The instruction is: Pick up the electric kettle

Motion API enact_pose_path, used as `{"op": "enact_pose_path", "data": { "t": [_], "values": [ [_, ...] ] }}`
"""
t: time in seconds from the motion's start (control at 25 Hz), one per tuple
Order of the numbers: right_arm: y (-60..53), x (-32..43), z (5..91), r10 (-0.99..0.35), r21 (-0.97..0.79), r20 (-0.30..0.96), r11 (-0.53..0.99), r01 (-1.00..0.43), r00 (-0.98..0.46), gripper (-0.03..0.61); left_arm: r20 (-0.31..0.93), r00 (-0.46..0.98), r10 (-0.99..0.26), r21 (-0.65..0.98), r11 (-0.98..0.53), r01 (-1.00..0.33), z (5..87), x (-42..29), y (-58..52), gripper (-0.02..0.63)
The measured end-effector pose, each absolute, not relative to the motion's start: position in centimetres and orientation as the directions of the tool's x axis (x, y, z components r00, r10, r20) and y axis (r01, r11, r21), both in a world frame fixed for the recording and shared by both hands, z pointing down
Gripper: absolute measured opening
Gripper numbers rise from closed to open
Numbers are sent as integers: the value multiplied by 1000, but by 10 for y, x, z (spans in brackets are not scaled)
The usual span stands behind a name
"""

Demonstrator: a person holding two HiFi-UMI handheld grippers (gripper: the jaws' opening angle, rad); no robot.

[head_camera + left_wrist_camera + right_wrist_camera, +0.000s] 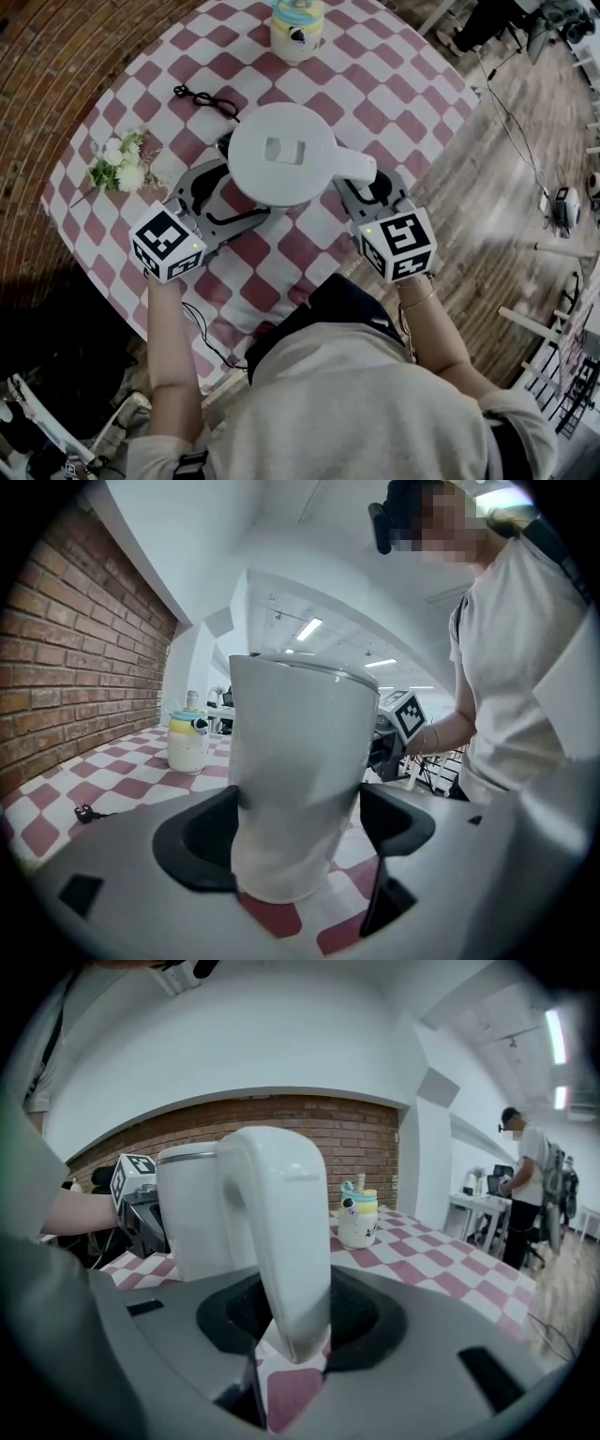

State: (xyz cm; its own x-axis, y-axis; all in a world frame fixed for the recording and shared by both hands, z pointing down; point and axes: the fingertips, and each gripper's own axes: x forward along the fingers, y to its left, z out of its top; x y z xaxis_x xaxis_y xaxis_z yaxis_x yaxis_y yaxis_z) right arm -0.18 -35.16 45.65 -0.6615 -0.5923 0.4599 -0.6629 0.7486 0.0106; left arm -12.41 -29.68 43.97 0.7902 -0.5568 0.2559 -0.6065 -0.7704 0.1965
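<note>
Spreading wide, the jaws of the left gripper [295, 832] set both dark pads against opposite sides of the white, smooth-walled plastic electric kettle [281, 155], clamping its body; the jaws of the right gripper [292, 1312] stand partly open round the kettle's curved white handle [286, 1232], pads just beside it, a sliver of cloth showing at one side; the kettle is mid-table on the red-and-white checked tablecloth [375, 103], handle to the person's right; counted: one kettle, two grippers, one cream jar with a pastel lid [297, 28] beyond it, one black cord with a plug [206, 98], one small bunch of white flowers [122, 164] at the left; both forearms reach forward, the grippers tipped slightly downward and flanking the kettle.
</note>
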Motion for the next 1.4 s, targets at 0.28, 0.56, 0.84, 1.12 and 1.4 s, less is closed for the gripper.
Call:
{"op": "enact_pose_path", "data": {
  "t": [0.28, 0.56, 0.84, 1.12, 1.4],
  "values": [
    [-350, -2, 455, -573, 17, 476, 764, -645, -667, 143, 249, 773, -583, 159, -763, -627, 436, -123, -295, 403],
    [-349, 0, 444, -588, -17, 447, 748, -663, -674, 143, 217, 764, -608, 117, -761, -638, 419, -122, -293, 403],
    [-344, 4, 425, -612, -67, 396, 724, -687, -684, 143, 175, 754, -634, 96, -751, -654, 392, -119, -287, 404],
    [-341, 5, 387, -632, -61, 323, 729, -682, -705, 144, 104, 720, -686, 63, -718, -693, 355, -117, -274, 404],
    [-334, 9, 341, -648, -20, 243, 741, -671, -722, 143, 14, 705, -709, 3, -705, -709, 311, -113, -262, 403]
  ]
}}
